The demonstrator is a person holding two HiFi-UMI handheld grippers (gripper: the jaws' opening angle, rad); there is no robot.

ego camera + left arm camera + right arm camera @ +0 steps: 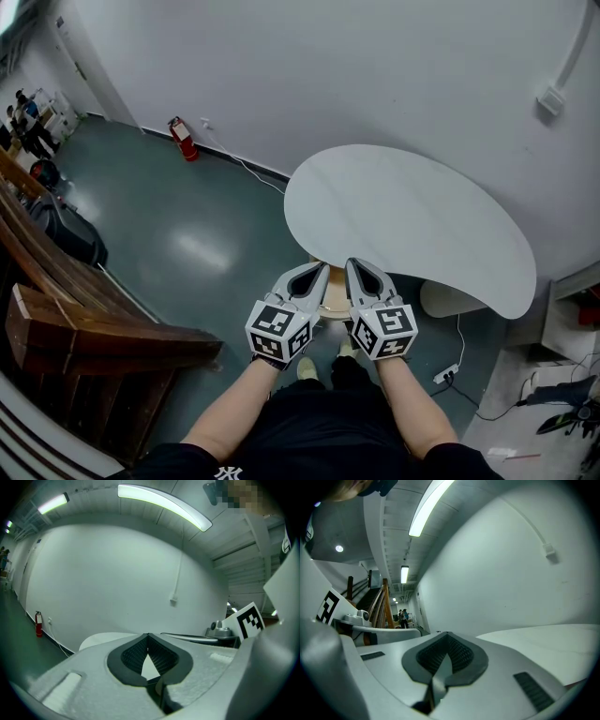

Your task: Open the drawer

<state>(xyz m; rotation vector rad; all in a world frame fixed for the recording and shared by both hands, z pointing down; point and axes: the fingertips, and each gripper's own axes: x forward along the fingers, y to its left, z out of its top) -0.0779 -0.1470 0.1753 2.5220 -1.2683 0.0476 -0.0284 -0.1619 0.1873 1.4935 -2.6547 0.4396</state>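
Observation:
A white oval table [412, 220] stands against the wall. Below its near edge a pale wooden piece [334, 300] shows between the two grippers; I cannot tell whether it is the drawer. My left gripper [322, 268] and right gripper [352, 263] are held side by side just in front of the table's near edge, pointing at it. The left gripper view shows the left gripper [148, 635] shut with nothing between its dark ribbed pads, and the tabletop [101, 639] beyond. The right gripper [446, 633] is likewise shut and empty, with the tabletop [548, 641] at right.
A wooden stair rail [84, 323] runs along the left. A red fire extinguisher [184, 139] stands by the far wall. A power strip [445, 373] and cables lie on the floor at right, near the table's white base [452, 300].

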